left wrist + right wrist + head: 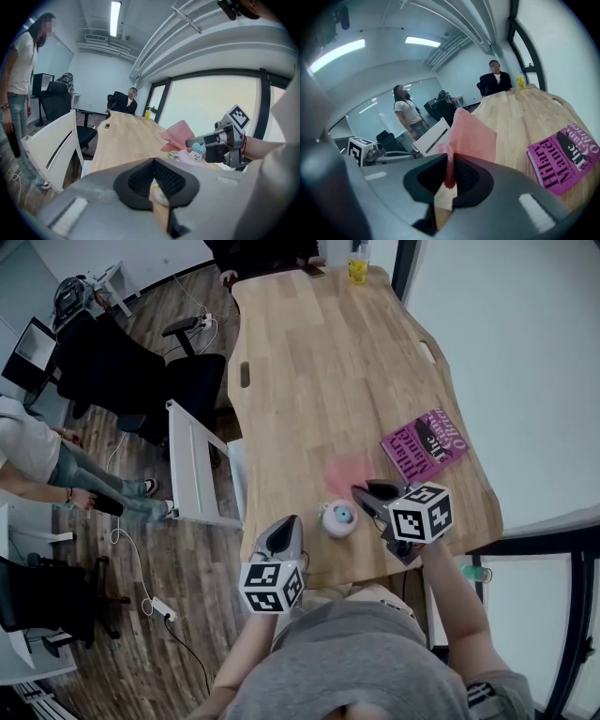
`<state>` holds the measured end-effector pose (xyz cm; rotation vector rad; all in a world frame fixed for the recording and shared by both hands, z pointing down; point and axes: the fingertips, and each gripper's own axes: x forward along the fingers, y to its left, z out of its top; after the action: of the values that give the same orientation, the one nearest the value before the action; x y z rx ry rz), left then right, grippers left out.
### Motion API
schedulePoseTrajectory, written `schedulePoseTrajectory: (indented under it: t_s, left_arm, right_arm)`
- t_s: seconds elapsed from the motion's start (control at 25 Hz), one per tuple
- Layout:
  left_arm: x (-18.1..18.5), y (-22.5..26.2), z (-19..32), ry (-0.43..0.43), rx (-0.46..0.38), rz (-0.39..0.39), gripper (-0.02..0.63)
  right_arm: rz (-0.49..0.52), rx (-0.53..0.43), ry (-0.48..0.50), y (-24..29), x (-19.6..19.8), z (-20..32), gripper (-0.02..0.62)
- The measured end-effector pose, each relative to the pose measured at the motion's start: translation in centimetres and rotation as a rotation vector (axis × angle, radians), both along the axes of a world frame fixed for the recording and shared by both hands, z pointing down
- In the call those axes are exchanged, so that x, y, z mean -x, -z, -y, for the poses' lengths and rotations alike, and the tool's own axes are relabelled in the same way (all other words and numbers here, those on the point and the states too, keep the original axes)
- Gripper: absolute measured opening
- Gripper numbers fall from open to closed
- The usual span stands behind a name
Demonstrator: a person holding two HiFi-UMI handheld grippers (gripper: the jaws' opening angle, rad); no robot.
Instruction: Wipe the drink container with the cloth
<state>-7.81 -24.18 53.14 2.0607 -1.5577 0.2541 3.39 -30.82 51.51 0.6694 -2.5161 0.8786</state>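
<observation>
The drink container (pixel 338 518), a small pink bottle with a cartoon figure on its lid, stands near the table's front edge; the left gripper view shows the drink container (pixel 198 151) too. My right gripper (pixel 368 491) is just right of it, shut on a pink cloth (pixel 347 470) that hangs over the wood. In the right gripper view the cloth (pixel 471 133) rises out of the closed right gripper (pixel 450 173). My left gripper (pixel 289 523) hovers off the table's front-left edge, left of the container, shut and holding nothing; its own view shows the left gripper (pixel 153 180) with the jaws together.
A magenta book (pixel 427 444) lies to the right on the wooden table (pixel 309 371). A yellow bottle (pixel 357 266) stands at the far end, where a person sits. A white chair (pixel 192 465), black office chairs and standing people are to the left.
</observation>
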Motion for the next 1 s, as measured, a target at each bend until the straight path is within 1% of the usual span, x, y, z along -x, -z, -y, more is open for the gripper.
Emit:
schedulePoseTrajectory:
  t_s: [0.12,0.24,0.4,0.8,1.0]
  left_arm:
    - [0.0,-0.1,0.1,0.000,0.004,0.002,0.000]
    - [0.0,-0.2,0.2,0.000,0.009,0.003,0.000]
    - [0.1,-0.4,0.4,0.000,0.015,0.006,0.000]
    - [0.0,-0.6,1.0,-0.011,0.024,0.013,0.000]
    - [0.2,-0.6,1.3,-0.014,0.025,0.017,0.000]
  right_arm:
    - [0.007,0.024,0.090,-0.3,0.6,-0.6,0.032]
    - [0.028,0.056,0.141,-0.6,0.7,-0.8,0.032]
    - [0.052,0.096,0.178,-1.0,0.8,-0.7,0.032]
    - [0.045,0.166,0.264,-3.5,0.4,-1.1,0.031]
    - [0.031,0.200,0.287,-5.1,0.2,-1.2,0.031]
